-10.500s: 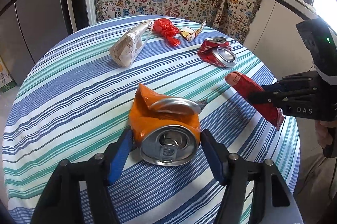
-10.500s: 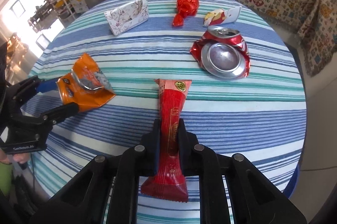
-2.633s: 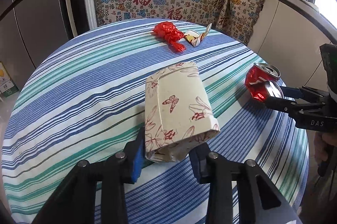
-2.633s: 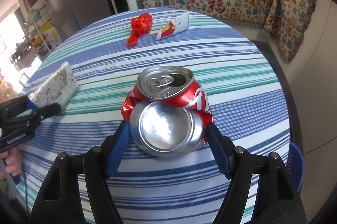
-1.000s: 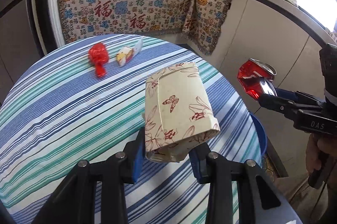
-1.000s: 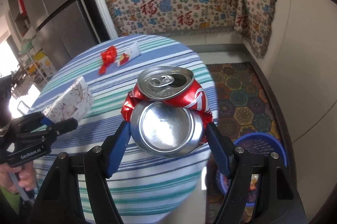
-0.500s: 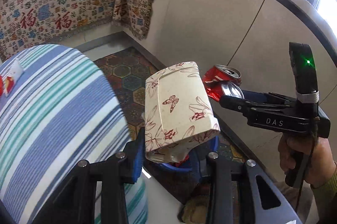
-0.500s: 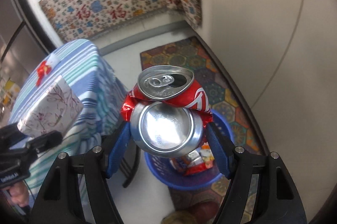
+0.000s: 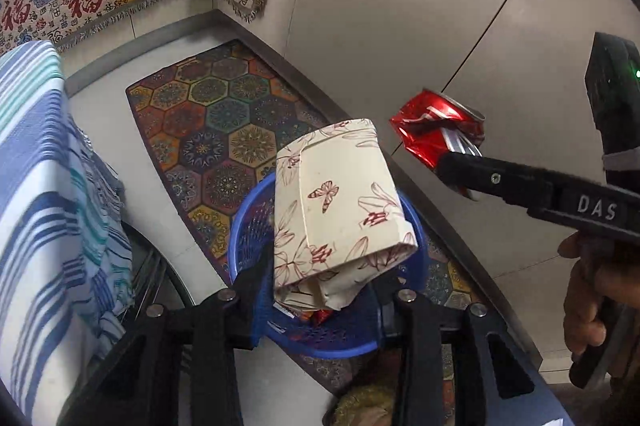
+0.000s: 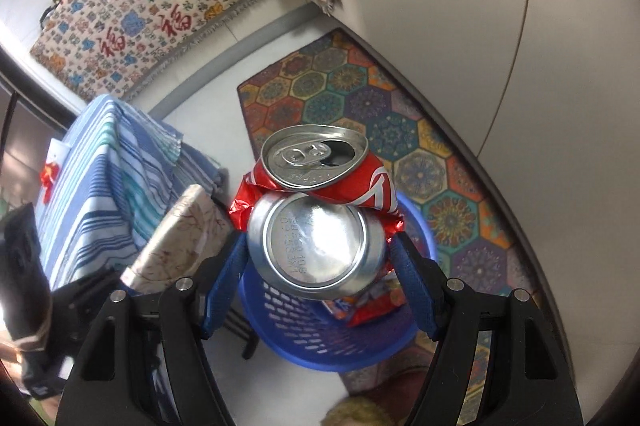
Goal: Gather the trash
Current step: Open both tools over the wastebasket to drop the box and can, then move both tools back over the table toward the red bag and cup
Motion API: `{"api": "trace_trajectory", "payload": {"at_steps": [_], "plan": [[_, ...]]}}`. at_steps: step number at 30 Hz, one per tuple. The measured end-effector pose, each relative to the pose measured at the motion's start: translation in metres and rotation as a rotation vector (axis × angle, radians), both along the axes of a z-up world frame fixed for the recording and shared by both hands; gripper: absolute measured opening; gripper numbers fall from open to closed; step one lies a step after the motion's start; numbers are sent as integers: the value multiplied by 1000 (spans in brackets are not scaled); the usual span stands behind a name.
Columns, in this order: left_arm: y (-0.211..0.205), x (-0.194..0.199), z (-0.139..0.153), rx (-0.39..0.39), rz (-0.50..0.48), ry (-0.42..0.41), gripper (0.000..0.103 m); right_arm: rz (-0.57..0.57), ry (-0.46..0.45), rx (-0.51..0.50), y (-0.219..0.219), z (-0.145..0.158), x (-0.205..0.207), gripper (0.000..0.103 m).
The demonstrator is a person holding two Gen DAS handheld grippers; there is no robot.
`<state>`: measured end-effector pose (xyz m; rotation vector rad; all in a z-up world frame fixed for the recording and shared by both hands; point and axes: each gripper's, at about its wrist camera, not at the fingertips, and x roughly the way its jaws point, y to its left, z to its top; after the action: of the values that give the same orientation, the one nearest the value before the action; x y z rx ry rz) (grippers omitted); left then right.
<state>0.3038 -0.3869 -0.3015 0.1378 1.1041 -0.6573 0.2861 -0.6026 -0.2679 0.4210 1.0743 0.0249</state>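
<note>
A cream paper carton with butterfly print (image 9: pixel 336 202) sits between the fingers of my left gripper (image 9: pixel 324 278), directly above a blue perforated basket (image 9: pixel 248 226) on the floor. The left jaws are opening, and the carton is still in the same place between the pads. My right gripper (image 10: pixel 320 254) is shut on a crushed red can (image 10: pixel 316 242), held over the same basket (image 10: pixel 332 346). The left wrist view shows the can (image 9: pixel 432 134) to the right of the carton and slightly higher. In the right wrist view the carton (image 10: pixel 176 230) is at the left.
Wrappers (image 10: pixel 372 302) lie inside the basket. The round table with its striped cloth (image 9: pixel 48 186) stands close on the left, and a red wrapper (image 10: pixel 48 178) lies on it. A hexagon-patterned mat (image 9: pixel 208 114) lies under the basket. Pale cabinet fronts (image 9: pixel 400 6) rise behind.
Both grippers have swung off the table and down, and now hang over the blue basket on the floor. Each still carries its load.
</note>
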Motion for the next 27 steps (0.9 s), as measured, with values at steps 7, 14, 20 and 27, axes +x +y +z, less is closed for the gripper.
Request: {"api": "trace_trajectory", "payload": {"at_steps": [7, 14, 20, 27], "plan": [[-28, 13, -33, 23, 2, 3, 73, -71, 8, 72, -12, -15, 11, 87], [-25, 19, -32, 10, 34, 16, 73, -105, -42, 89, -22, -5, 5, 87], [22, -16, 33, -71, 25, -43, 73, -92, -106, -57, -7, 23, -1, 88], [141, -68, 106, -68, 69, -166, 79, 26, -200, -195, 76, 66, -9, 88]]}}
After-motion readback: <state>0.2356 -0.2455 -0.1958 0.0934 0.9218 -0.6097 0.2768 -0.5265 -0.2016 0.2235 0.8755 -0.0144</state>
